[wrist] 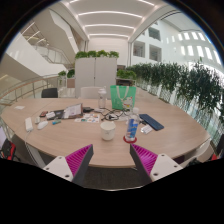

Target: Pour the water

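Ahead of my tongs [111, 158], on the rounded wooden bench [60, 137], I see a clear plastic water bottle [132, 125] beside a squat white cup [108, 129]. Magenta pads [76, 158] stand spread, released, holding nothing, level above the near edge.

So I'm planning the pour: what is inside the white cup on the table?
The white cup stands beyond the open gripper, beside the water bottle. Only its outer wall shows; the inside is hidden from this low angle.
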A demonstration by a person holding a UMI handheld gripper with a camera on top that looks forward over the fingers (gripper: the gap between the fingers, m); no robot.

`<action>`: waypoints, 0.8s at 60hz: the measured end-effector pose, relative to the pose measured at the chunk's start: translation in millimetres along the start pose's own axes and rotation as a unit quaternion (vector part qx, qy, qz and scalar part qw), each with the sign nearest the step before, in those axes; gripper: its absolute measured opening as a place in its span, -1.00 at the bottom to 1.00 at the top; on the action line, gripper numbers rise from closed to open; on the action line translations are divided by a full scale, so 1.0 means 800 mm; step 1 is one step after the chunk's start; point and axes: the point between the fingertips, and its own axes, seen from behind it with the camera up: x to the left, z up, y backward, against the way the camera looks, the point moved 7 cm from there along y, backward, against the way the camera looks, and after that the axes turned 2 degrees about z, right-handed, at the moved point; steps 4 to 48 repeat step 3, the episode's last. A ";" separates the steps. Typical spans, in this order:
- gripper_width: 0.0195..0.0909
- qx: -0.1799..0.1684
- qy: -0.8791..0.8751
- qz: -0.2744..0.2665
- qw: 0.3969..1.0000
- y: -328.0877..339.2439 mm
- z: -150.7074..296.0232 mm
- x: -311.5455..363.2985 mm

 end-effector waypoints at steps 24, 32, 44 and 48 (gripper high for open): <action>0.77 -0.002 -0.002 0.001 1.000 0.013 0.002 0.007; 0.77 -0.002 -0.002 0.001 1.000 0.013 0.002 0.007; 0.77 -0.002 -0.002 0.001 1.000 0.013 0.002 0.007; 0.77 -0.002 -0.002 0.001 1.000 0.013 0.002 0.007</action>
